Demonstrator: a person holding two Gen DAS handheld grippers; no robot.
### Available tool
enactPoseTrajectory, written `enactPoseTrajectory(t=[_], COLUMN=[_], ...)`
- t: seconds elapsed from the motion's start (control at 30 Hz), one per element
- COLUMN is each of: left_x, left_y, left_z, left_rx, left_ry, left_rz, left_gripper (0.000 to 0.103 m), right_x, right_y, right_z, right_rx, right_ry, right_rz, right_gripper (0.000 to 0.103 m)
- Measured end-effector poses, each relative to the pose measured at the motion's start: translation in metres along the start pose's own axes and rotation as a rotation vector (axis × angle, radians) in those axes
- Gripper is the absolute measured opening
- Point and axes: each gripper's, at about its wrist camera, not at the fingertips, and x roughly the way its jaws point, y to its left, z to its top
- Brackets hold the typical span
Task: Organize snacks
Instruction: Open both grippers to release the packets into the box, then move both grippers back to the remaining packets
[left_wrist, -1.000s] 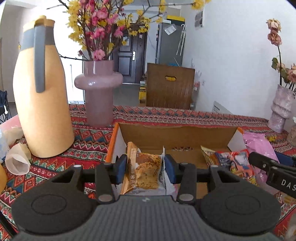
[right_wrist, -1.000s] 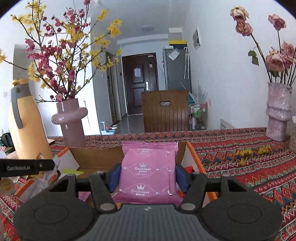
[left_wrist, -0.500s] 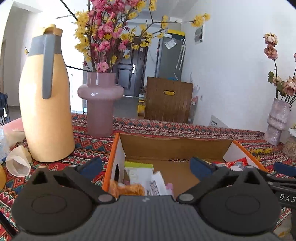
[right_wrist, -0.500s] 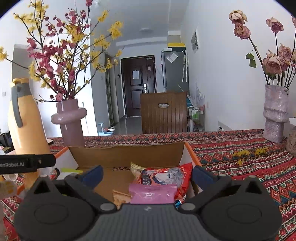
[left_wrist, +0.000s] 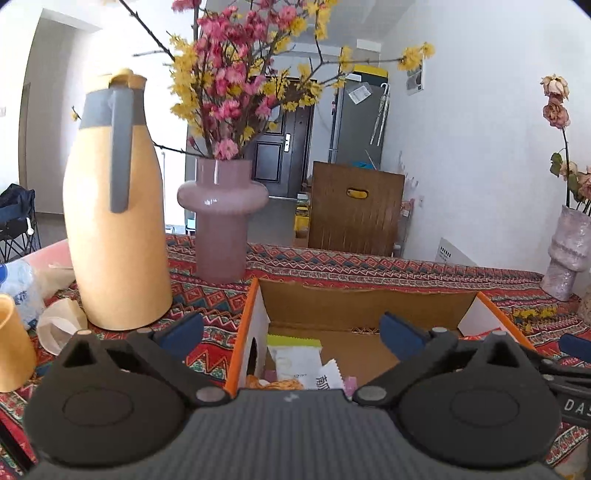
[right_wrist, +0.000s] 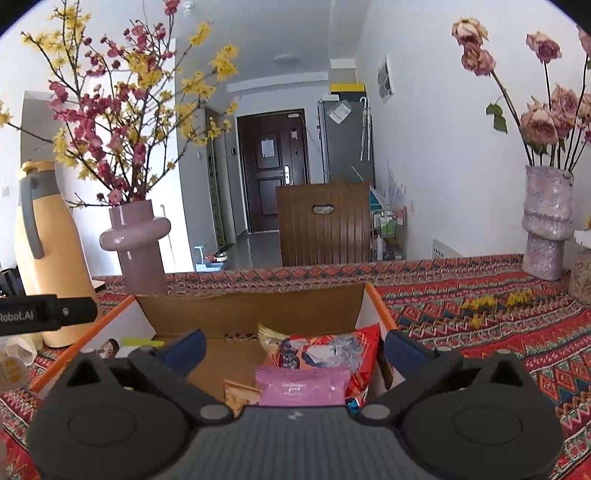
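Observation:
An open cardboard box (left_wrist: 369, 306) with orange edges stands on the patterned tablecloth; it also shows in the right wrist view (right_wrist: 251, 310). My left gripper (left_wrist: 291, 334) is open and empty above the box's left end, over a green-topped white packet (left_wrist: 295, 354) and an orange snack (left_wrist: 273, 384). My right gripper (right_wrist: 293, 347) is open and empty above the box's right end. Below it lie a pink packet (right_wrist: 303, 386) and a red-orange snack bag (right_wrist: 325, 350).
A tall yellow jug (left_wrist: 114, 221) and a mauve vase of flowers (left_wrist: 221, 218) stand left of the box. A pale vase of dried roses (right_wrist: 546, 225) stands far right. A yellow cup (left_wrist: 13, 343) and crumpled wrappers (left_wrist: 55, 325) lie at the left.
Both grippers opened and let their packets fall into the box: the left released the orange cookie packet, the right the pink packet. Both have since risen slightly.

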Motion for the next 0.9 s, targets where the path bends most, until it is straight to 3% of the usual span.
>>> enactPoseTrajectory(t=[0.37, 0.67, 0.9], left_x=[-0.042, -0.073, -0.075], left_y=[0.019, 0.051, 0.061], left_z=[-0.006, -0.035, -0.067], left_rx=[0.009, 0.016, 0.043], left_ry=[0.012, 0.060, 0.112], left_rz=[-0.010, 0.022, 0.038], left_gripper=[0.103, 0.103, 0.103], right_x=[-0.046, -0.080, -0.088], right_y=[0.004, -0.004, -0.012], right_z=[0.006, -0.017, -0.048], right_rx=[-0.015, -0.024, -0.015], right_ry=[-0.005, 0.049, 0.124], right_rz=[0.030, 0.030, -0.002], right_gripper=[0.103, 0.103, 0.103])
